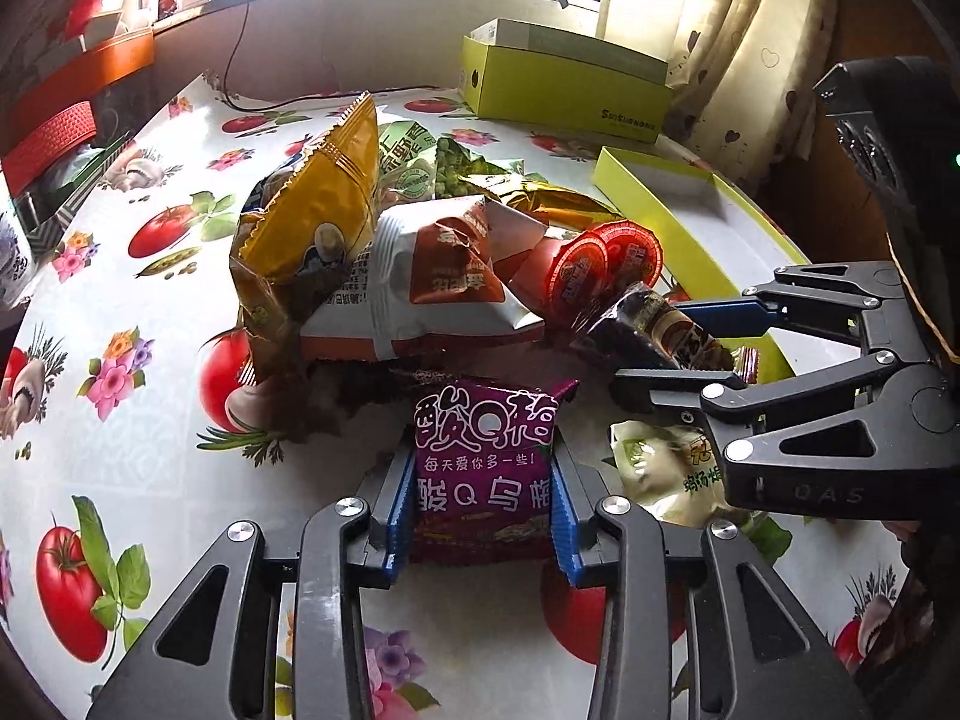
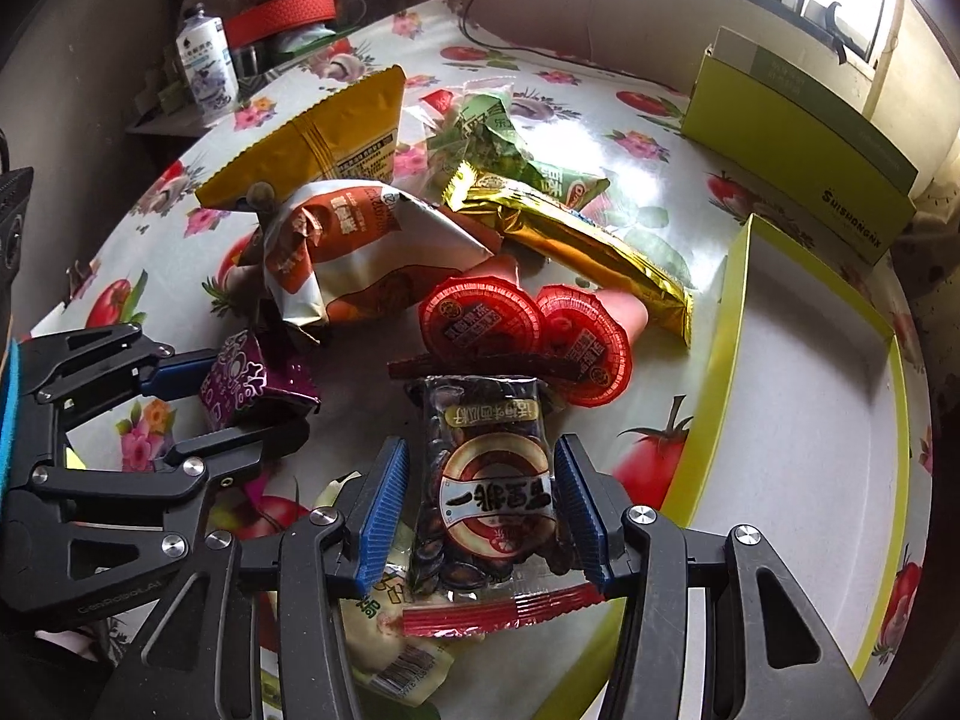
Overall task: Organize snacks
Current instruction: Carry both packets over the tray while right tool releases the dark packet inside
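Note:
My left gripper (image 1: 483,450) is shut on a purple candy packet (image 1: 483,480), its blue pads pressing both sides just above the tomato-print tablecloth (image 1: 150,420). From the right wrist view the same gripper (image 2: 252,390) holds that packet (image 2: 240,378) at the left. My right gripper (image 2: 480,450) is shut on a dark clear packet of seeds (image 2: 486,480) with red sealed ends; the left wrist view shows it (image 1: 648,318) poking out between the right gripper's (image 1: 654,345) fingers. An open yellow-green box tray (image 2: 810,420) with a white bottom lies to the right.
A snack pile sits mid-table: yellow bag (image 1: 318,204), white-and-orange bag (image 1: 432,276), two red jelly cups (image 2: 522,330), gold bar (image 2: 570,246), green packets (image 2: 486,132). A pale green packet (image 1: 660,468) lies under the right gripper. A second yellow-green box (image 2: 798,138) stands behind; a bottle (image 2: 207,60) stands far left.

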Demonstrator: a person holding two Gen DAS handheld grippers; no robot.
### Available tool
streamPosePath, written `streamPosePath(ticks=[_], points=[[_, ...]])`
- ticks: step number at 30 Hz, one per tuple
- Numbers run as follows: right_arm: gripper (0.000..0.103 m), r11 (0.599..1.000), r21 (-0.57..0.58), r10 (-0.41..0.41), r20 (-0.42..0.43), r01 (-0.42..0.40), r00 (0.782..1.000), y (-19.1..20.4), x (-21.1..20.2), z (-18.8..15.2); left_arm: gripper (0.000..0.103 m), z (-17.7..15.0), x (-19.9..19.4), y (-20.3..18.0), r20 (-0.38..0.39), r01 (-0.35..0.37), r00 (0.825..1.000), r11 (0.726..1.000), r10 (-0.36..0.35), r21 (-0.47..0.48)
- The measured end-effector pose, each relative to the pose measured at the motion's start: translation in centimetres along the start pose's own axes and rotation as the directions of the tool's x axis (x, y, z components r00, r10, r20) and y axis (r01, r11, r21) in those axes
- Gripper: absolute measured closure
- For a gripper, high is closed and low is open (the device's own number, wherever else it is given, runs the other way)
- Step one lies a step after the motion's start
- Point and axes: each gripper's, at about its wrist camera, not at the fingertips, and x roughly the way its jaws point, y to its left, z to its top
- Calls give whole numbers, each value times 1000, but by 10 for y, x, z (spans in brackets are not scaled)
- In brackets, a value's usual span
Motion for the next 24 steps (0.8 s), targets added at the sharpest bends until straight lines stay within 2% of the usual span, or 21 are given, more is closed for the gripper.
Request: streamPosePath(ticks=[1, 4, 13, 24], points=[[66, 1000, 10, 0, 0, 0, 1000, -1, 1, -1, 64, 0, 1, 0, 3, -2, 1000, 1000, 2, 6], [69, 999, 32, 16, 20, -16, 1000, -3, -2, -5, 64, 0, 1, -2, 4, -11, 1000, 1000, 11, 16], [71, 999, 48, 18, 101, -23, 995, 3, -29, -12, 66, -3, -10, -2, 15, -21, 1000, 1000, 21, -19], [71, 997, 64, 22, 193, -35, 981, 6, -71, -21, 66, 4, -42, -20, 74, -15, 997, 1000, 15, 1]])
